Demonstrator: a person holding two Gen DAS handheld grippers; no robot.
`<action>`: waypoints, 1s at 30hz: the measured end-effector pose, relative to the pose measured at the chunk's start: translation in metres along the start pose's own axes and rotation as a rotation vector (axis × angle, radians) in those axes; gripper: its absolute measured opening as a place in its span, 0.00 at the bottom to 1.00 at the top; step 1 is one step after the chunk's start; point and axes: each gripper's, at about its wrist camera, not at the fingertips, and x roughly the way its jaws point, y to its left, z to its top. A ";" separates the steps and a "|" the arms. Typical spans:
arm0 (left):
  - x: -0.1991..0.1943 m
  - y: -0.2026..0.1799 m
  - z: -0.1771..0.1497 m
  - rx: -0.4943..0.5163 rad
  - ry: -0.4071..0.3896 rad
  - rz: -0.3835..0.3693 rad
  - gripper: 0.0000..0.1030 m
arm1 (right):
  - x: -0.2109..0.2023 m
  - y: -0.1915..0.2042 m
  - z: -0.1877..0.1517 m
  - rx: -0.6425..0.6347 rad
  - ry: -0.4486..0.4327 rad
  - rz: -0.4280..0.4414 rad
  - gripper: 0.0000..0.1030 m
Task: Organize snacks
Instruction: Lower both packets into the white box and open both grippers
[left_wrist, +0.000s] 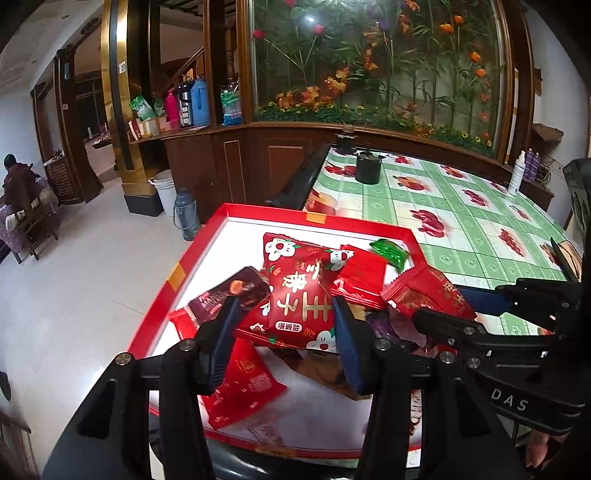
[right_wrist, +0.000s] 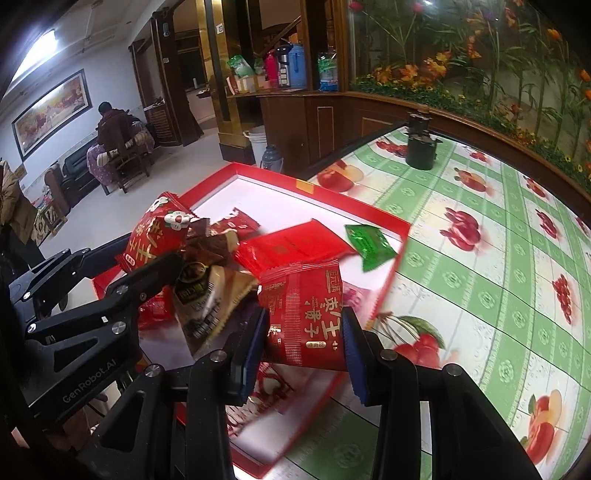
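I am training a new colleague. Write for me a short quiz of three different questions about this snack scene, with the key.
1. True or false: the left gripper holds a red flowered snack packet.
2. Where does the small green foil packet lie? A) on the tablecloth B) in the red-rimmed white tray C) on the floor
3. Fill in: the right gripper jaws are shut on a ___ snack packet.

Key: 1 true; 2 B; 3 red

Fruit-print table (right_wrist: 480, 258), red tray (right_wrist: 354, 206), black cup (right_wrist: 421, 151)
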 end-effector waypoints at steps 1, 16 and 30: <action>0.001 0.001 0.001 -0.002 0.000 0.002 0.47 | 0.002 0.002 0.002 -0.004 -0.001 0.003 0.39; 0.022 0.021 0.004 -0.008 0.042 0.032 0.47 | 0.028 0.026 0.021 -0.022 0.018 0.029 0.40; 0.037 0.022 0.010 0.003 0.063 0.078 0.60 | 0.062 0.010 0.028 0.027 0.044 0.020 0.42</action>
